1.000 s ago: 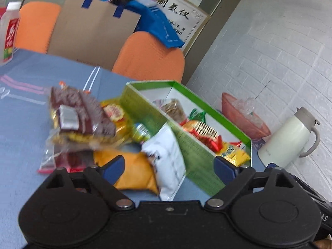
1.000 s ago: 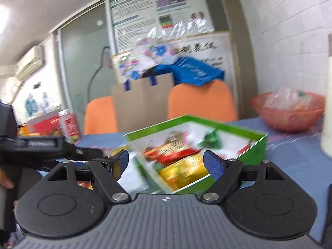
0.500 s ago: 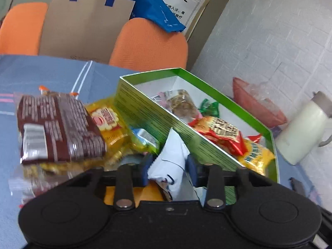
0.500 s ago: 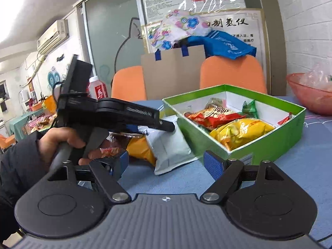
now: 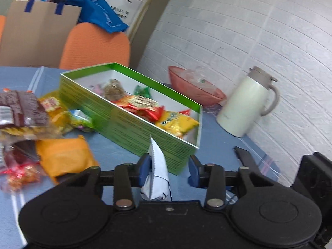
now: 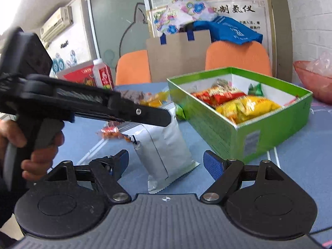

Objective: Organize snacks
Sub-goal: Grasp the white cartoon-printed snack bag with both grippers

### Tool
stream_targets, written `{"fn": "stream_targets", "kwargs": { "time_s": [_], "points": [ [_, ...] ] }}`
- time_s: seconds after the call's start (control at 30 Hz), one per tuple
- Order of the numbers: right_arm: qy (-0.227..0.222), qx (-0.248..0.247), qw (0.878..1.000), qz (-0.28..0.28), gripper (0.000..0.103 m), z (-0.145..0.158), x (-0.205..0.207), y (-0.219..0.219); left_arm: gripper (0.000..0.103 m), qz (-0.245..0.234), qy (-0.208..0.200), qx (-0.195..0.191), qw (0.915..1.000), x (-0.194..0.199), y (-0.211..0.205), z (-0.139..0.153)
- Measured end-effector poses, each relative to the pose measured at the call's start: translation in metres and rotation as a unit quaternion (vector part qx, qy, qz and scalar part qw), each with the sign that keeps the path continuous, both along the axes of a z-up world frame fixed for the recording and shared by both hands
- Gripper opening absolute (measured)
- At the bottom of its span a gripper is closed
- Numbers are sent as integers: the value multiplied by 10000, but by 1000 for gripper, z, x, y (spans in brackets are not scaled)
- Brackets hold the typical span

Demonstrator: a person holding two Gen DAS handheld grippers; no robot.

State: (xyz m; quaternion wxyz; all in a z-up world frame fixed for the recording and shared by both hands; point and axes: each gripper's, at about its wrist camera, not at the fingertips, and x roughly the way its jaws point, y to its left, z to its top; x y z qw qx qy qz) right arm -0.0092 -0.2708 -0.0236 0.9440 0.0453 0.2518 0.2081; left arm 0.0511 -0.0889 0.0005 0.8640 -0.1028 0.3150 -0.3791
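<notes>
A white snack packet (image 5: 157, 170) stands on edge between the fingers of my left gripper (image 5: 169, 170). Its jaws are opening: the packet leans on the left pad (image 5: 145, 167), and a gap separates it from the right pad. In the right wrist view the same packet (image 6: 164, 145) hangs under the left gripper's fingertip (image 6: 161, 119), its bottom edge near the blue tablecloth. My right gripper (image 6: 166, 164) is open just in front of it, touching nothing. The green box (image 5: 132, 128) behind holds a yellow packet (image 5: 176, 120) and a red packet (image 5: 143, 105).
Loose snacks lie left of the box: a brown packet (image 5: 20, 112) and an orange packet (image 5: 62, 155). A white thermos jug (image 5: 247, 108) and a pink bowl (image 5: 195, 87) stand to its right. Orange chairs (image 5: 97, 43), a cardboard bag (image 6: 178, 54) and a bottle (image 6: 102, 74) are behind.
My left gripper shut on the white packet, lifted it off the pile and carried it right to the box's near corner. Its jaws have now parted. The right gripper sank slightly.
</notes>
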Motion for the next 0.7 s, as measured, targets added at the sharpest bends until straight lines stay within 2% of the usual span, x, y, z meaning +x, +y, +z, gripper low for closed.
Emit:
{"fn": "stream_targets", "kwargs": {
  "time_s": [0.07,0.17,0.23,0.4,0.43,0.47,0.53,0.6,0.67,0.7],
  "points": [
    [103,-57,9999,-36,103,-5,-4,-4,103,-201,117,-133,9996,-3,-10,-3],
    [243,-114,9995,-142,103,-12,-8,-9,103,-480,237,-310,9981,-8,-26,-6],
    [280,-132,9992,-250,103,-16,-9,-12,103,-639,188,-254,9975,-13,-34,-5],
    [311,-125,9990,-287,103,-21,-3,-11,103,-542,251,-363,9976,-17,-23,-4],
    [317,-120,9992,-225,89,-22,-1,-9,103,-487,310,-417,9975,-17,-19,-5],
    [343,-44,9993,-137,83,-23,2,-7,103,-431,337,-449,9975,-17,-15,-4],
    [447,369,9983,92,78,-24,10,-6,103,-291,308,-409,9983,-18,-8,-4],
    [483,699,9962,172,78,-25,18,-7,103,-121,300,-358,9988,-18,1,-4],
    [487,674,9965,-10,92,-24,19,-8,103,68,268,-381,9989,-17,13,-4],
    [475,576,9971,-114,101,-24,18,-9,103,168,281,-406,9986,-14,19,-5]
  ]
}}
